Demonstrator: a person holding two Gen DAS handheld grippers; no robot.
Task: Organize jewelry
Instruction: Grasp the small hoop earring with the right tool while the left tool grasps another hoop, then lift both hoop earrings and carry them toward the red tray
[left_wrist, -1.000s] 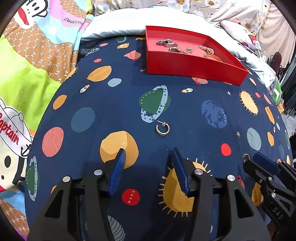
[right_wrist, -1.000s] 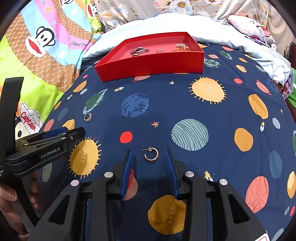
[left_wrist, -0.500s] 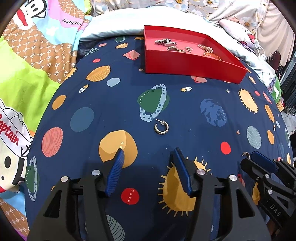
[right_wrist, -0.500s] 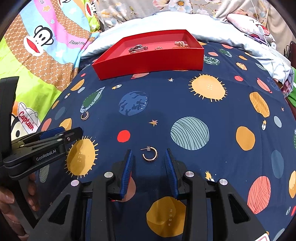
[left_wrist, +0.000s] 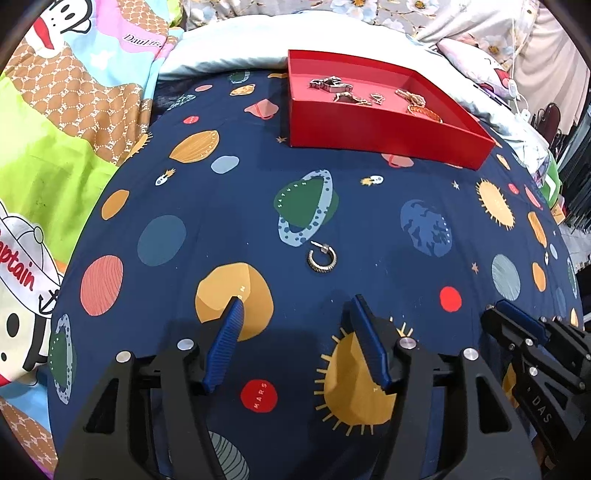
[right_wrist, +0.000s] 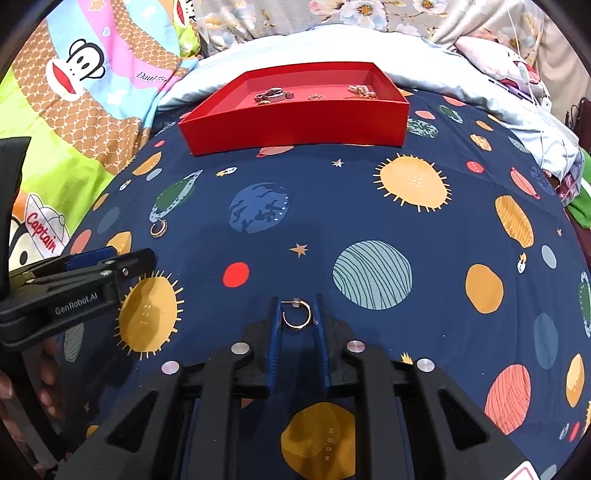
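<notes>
R tool (right_wrist: 296, 314) pads pinched onto gold hoop earring (right_wrist: 296, 316) on the bedspread (right_wrist: 369, 206) | L tool (left_wrist: 295, 314) wide, silver hoop (left_wrist: 322, 255) just ahead | I judge hoops light, stiff, slippery: pinch across band, avoid post | red tray (right_wrist: 295, 123) far.

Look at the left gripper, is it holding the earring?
No, the left gripper is open and empty, and the silver earring lies on the blanket ahead of its fingertips.

Bright, even light with sharp focus at the centre. Soft shadows lie under the near black gripper frames. Fisheye bending curves the edges, with dark vignetted corners.
</notes>
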